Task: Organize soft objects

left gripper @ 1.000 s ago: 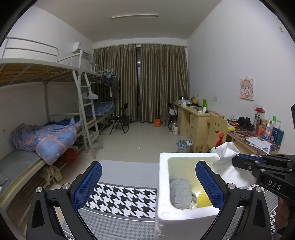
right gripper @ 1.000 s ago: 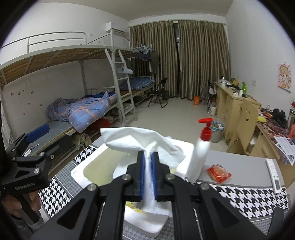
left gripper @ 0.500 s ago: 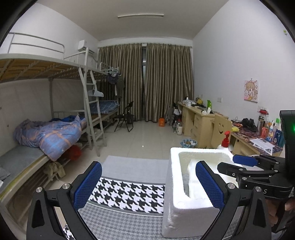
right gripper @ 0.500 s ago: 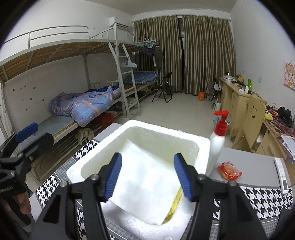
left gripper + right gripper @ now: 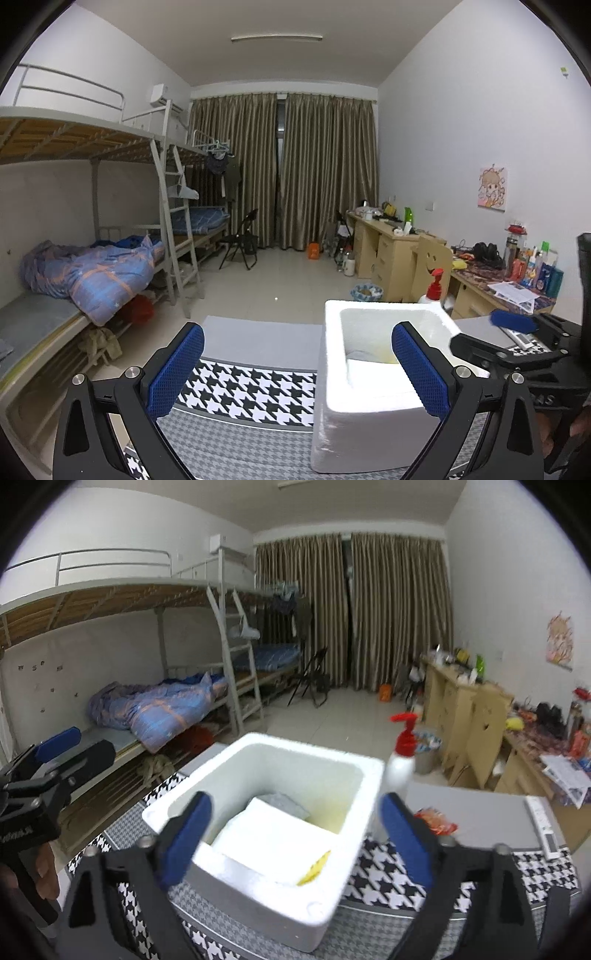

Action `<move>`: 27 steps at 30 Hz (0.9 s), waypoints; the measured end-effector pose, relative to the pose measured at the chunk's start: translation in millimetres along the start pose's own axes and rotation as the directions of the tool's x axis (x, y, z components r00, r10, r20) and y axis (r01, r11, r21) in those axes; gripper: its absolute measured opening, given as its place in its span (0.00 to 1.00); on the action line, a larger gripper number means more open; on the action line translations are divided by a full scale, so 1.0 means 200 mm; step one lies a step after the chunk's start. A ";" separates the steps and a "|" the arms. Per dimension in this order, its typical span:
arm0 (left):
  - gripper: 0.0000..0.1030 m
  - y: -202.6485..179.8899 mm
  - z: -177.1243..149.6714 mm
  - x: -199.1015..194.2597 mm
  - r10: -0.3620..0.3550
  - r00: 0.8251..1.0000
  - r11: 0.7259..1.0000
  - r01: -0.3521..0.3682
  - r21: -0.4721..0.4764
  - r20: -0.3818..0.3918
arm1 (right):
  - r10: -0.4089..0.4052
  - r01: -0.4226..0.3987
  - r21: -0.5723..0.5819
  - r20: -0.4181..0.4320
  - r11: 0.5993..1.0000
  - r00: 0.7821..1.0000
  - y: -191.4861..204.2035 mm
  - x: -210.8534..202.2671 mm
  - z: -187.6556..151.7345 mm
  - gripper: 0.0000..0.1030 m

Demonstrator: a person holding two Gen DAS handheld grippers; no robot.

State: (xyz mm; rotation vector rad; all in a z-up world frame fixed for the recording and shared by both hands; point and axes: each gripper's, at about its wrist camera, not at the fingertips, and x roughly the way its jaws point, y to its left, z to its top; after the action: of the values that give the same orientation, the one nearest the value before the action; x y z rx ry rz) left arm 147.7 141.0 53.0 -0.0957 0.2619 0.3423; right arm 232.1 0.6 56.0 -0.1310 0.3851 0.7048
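Our right gripper point(image 5: 295, 843) has just been opening; its jaws stand wide with nothing pinched, poised over the white foam box point(image 5: 332, 897). The white cloth point(image 5: 273, 840) lies inside, atop a grey fabric point(image 5: 282, 803). Our left gripper point(image 5: 295, 373) hangs open and empty beside the box on the houndstooth mat point(image 5: 251, 391).

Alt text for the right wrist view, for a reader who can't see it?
The right gripper, jaws just opened wide and empty, hangs over a white foam box where a white tissue lies on a grey cloth. A red-capped pump bottle stands beside the box on a houndstooth mat, bunk beds behind.
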 end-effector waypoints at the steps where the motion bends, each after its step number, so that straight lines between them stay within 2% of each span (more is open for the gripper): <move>1: 0.99 -0.01 0.00 -0.01 -0.003 1.000 1.000 0.003 0.001 0.004 | -0.009 0.009 0.007 0.009 1.000 1.000 -0.01 -0.03 0.00 0.99; 5: 0.99 -0.04 0.00 -0.06 -0.014 1.000 1.000 0.014 0.010 0.015 | -0.013 0.011 0.037 0.032 0.999 0.999 -0.02 -0.10 0.00 0.99; 27: 0.99 -0.22 -0.03 -0.36 -0.056 0.996 0.995 0.050 0.085 0.066 | -0.068 0.063 0.040 0.138 0.997 0.988 -0.02 -0.44 -0.10 0.99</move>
State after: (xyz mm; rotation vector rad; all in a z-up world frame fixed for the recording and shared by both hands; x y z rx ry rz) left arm 96.3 76.6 69.2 -0.0091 0.2056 0.2809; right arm 166.5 -60.4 71.7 -0.0605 0.2582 0.6380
